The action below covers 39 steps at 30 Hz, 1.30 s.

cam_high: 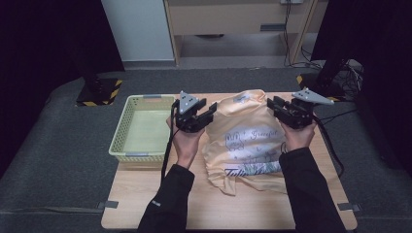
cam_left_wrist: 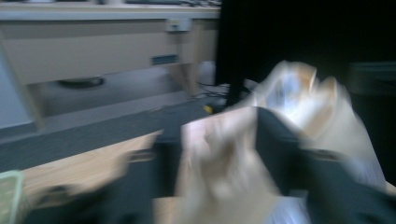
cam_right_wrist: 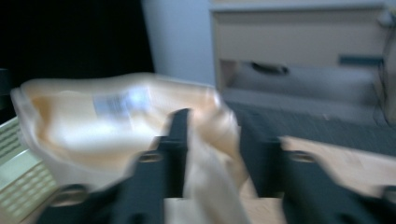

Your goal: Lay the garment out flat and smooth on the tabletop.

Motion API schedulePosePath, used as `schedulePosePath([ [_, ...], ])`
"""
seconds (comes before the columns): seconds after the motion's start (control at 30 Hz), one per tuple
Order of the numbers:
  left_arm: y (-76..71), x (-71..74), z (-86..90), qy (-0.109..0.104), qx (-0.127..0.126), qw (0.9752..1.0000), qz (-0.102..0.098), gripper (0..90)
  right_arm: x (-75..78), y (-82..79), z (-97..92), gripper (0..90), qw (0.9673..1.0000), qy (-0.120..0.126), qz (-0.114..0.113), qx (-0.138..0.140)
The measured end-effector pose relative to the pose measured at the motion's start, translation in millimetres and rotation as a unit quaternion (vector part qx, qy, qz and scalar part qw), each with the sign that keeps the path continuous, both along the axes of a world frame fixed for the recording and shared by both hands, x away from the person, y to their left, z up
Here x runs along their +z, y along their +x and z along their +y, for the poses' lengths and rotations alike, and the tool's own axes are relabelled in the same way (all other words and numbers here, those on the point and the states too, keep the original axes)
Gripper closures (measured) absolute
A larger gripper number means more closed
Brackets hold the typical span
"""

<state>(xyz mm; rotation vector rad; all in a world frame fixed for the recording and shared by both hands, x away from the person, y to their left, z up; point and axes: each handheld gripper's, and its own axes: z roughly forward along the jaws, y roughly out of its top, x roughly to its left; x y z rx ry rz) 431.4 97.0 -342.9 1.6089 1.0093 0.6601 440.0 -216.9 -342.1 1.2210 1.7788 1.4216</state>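
High view: one pale yellow T-shirt lies on the tabletop, collar end away from me and puffed up, printed front showing. My left gripper stands at the shirt's left shoulder, my right gripper at its right shoulder, so I judge the work in hand is spreading or folding the shirt from its top edge. One yellow-green mesh basket sits just left of the shirt, likely where the shirt will end up.

Left gripper view is blurred; cloth hangs between my fingers, which stand apart, not pressing it as far as I can tell. Right gripper view: a fold of shirt lies in the gap between my fingers, also apart.

Count: one shirt, one basket, two grippers.
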Motion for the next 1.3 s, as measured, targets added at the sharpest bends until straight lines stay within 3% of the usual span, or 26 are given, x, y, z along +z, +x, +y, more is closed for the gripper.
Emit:
schedulePosePath([
  [0.03,0.0,0.0,0.0,0.0,0.0,1.0,0.0,42.5,0.0,0.0,0.0,61.4,1.0,0.0,0.0,0.0],
  [0.07,5.3,-3.2,-0.9,0.012,0.015,0.9998,0.007,37.2,-3.8,9.9,-1.2,50.9,0.9997,0.0,0.015,-0.021],
  [0.1,11.2,-8.5,-1.5,0.02,0.039,0.999,0.013,31.0,-5.6,11.9,-2.1,46.6,0.9995,-0.006,0.016,-0.027],
  [0.2,11.1,-12.8,1.3,0.011,0.042,0.9987,0.027,26.3,-10.3,9.9,-5.1,40.2,0.9995,-0.012,0.017,-0.025],
  [0.57,-8.6,-11.5,11.8,0.025,0.034,0.9987,0.029,21.9,-7.8,-16.5,-25.2,29.7,0.9997,0.012,0.019,-0.006],
  [0.97,-38.3,-19.9,31.7,0.044,0.021,0.9982,0.035,18.6,-14.0,-41.1,-37.4,21.4,0.9995,0.006,0.028,0.009],
  [1.3,-60.0,-30.1,32.6,0.075,0.004,0.9964,0.039,17.5,-23.9,-55.8,-38.0,15.6,0.9991,-0.014,0.038,0.01],
])
